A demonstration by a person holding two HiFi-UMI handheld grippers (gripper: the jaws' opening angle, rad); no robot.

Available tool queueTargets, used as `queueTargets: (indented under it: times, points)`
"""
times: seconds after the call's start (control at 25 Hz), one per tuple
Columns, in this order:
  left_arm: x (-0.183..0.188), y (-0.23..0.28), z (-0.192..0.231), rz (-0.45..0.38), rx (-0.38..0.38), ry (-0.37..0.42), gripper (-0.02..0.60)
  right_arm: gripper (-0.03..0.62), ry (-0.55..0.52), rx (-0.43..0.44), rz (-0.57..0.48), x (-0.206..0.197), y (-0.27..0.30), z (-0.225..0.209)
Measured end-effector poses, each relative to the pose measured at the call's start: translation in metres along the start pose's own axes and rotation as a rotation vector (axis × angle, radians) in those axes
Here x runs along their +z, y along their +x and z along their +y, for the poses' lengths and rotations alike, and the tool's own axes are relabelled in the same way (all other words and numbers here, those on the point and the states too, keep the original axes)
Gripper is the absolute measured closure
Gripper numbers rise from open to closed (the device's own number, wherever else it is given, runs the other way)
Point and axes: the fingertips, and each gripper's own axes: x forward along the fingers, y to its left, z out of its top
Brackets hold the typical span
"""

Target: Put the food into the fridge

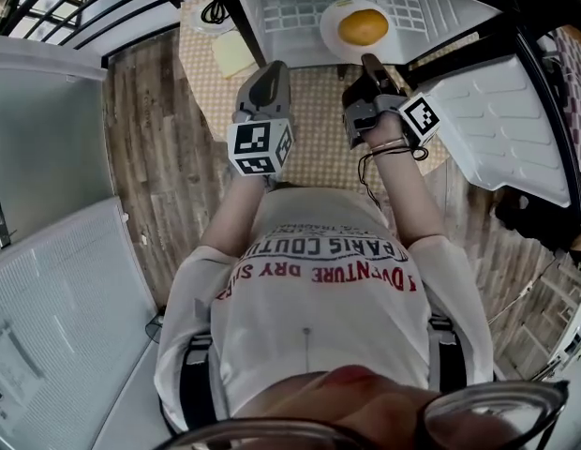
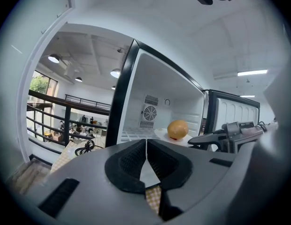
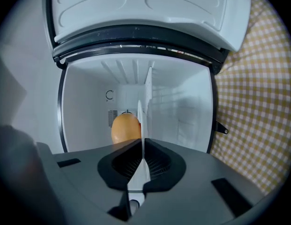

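Note:
The food is a round orange-brown piece (image 1: 363, 26) on a white plate (image 1: 334, 28), and it sits inside the open fridge (image 1: 281, 7). My right gripper (image 1: 369, 62) reaches the fridge's mouth, shut on the plate's near rim. In the right gripper view the plate (image 3: 146, 93) shows edge-on as a thin white line clamped in the right gripper (image 3: 143, 146), with the food (image 3: 124, 129) just beyond. My left gripper (image 1: 267, 75) hovers to the left over the tablecloth, shut and empty. The left gripper view shows the left gripper (image 2: 146, 146), the food (image 2: 177, 129) and the right gripper (image 2: 196, 138).
The fridge door (image 1: 497, 129) stands swung open to the right. The fridge rests on a table with a checked cloth (image 1: 319, 129). A black cable (image 1: 214, 12) and a pale yellow pad (image 1: 232, 54) lie at the cloth's left end. A dark railing (image 1: 75, 7) runs beyond, over wooden floor.

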Motion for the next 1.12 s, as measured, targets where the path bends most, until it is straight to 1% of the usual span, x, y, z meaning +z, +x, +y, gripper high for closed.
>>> queueTargets:
  times: [0.2,0.56,0.68,0.84,1.04,1.08,1.12]
  points:
    - [-0.003,0.012,0.004,0.011,-0.018,-0.007,0.554,0.559,0.003,-0.019,-0.028,0.011,0.026,-0.003]
    - [-0.015,0.030,0.004,0.043,-0.044,-0.017,0.554,0.559,0.023,-0.047,-0.050,0.021,0.063,-0.002]
    - [-0.016,0.035,0.002,0.035,-0.061,0.000,0.554,0.559,0.036,-0.053,-0.044,0.020,0.071,-0.002]
    - [-0.016,0.040,0.004,0.033,-0.060,0.016,0.554,0.559,0.056,-0.041,-0.030,0.018,0.076,-0.003]
    - [-0.018,0.043,0.006,0.041,-0.054,0.005,0.554,0.559,0.007,-0.020,-0.006,0.018,0.076,-0.001]
    - [-0.019,0.044,0.006,0.043,-0.055,0.001,0.554,0.552,-0.004,-0.016,-0.003,0.018,0.076,0.000]
    - [-0.019,0.045,0.005,0.045,-0.056,-0.003,0.554,0.495,-0.012,-0.015,-0.002,0.019,0.076,0.001]
